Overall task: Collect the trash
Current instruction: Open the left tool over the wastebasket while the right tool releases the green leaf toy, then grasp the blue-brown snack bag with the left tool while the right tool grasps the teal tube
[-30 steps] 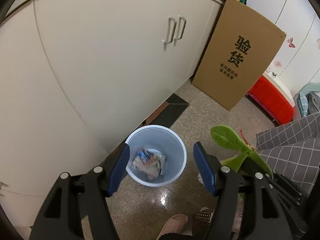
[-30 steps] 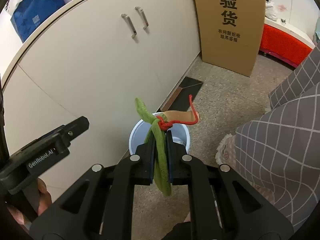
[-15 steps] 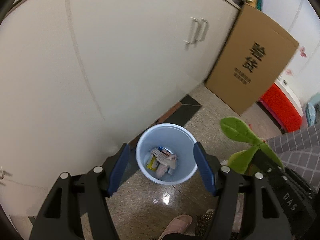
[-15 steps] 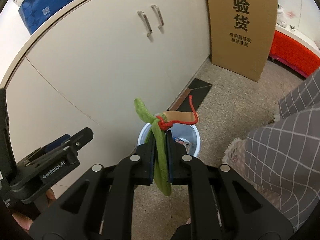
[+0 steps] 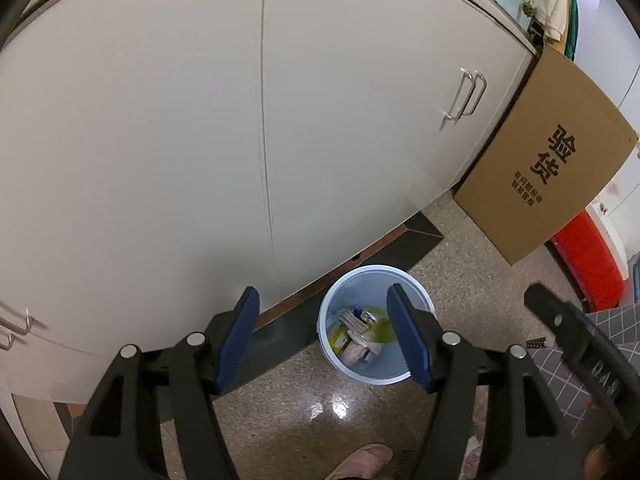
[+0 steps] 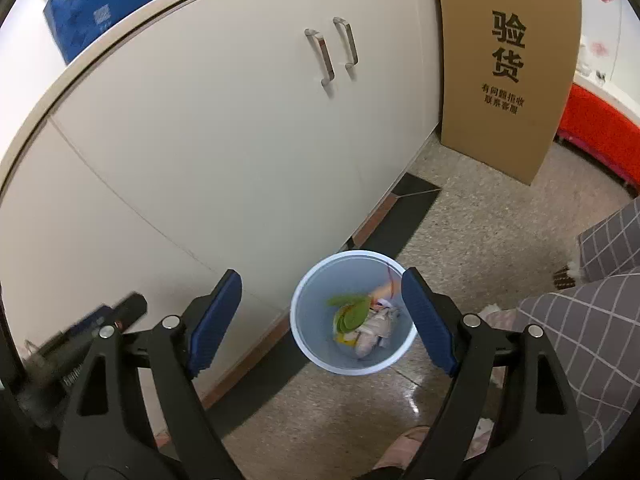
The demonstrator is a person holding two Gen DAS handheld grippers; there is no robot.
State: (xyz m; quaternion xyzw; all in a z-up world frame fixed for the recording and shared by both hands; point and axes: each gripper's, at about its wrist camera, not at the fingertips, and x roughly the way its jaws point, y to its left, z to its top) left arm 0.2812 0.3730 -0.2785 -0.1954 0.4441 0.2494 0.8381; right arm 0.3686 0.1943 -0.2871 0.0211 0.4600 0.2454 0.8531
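The right gripper [image 6: 322, 320], jaws opening with nothing between them, has dropped the green leaf-shaped toy [image 6: 352, 314] into the pale blue plastic bin [image 6: 308, 344] (apparently settled); the left gripper [image 5: 322, 338] hangs wide and empty above that bin

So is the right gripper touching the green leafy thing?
Apart. In the right wrist view the green leafy thing lies inside the bin, clear of the opening right gripper.

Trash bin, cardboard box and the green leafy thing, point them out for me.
trash bin [image 6: 308, 344]: right wrist view, bare inner wall.
cardboard box [image 6: 464, 60]: right wrist view, plain front face.
green leafy thing [image 6: 352, 310]: right wrist view, leaf, inside bin.
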